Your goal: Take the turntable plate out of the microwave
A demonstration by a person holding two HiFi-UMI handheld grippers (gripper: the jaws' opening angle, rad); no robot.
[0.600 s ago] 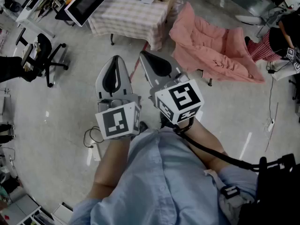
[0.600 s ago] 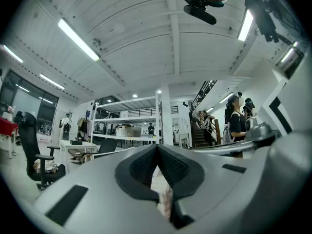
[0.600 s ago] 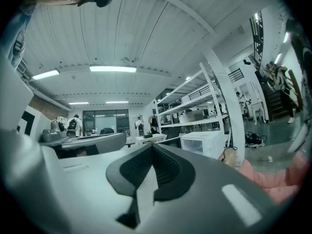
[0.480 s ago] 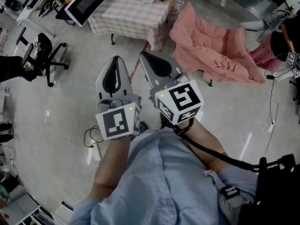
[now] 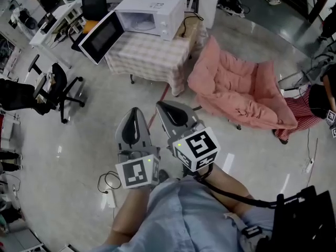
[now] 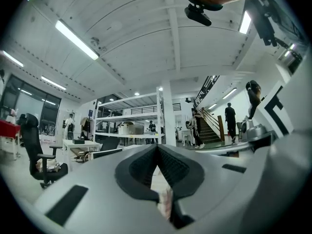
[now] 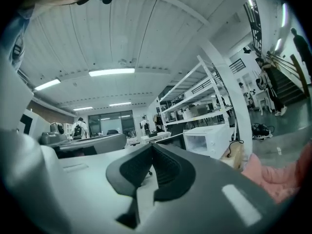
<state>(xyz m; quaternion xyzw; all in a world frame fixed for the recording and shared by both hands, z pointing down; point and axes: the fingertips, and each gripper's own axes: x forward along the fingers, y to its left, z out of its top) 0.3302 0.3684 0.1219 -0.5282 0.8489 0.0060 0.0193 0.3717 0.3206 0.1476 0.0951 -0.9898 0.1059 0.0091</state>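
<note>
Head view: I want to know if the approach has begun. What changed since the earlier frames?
The view tipped up: the microwave, cut off at the top before, now shows whole, door open. Left gripper and right gripper stay side by side, shut and empty, far from it.

Left claw (image 5: 134, 121) and right claw (image 5: 170, 113), level, side by side, shut
</note>
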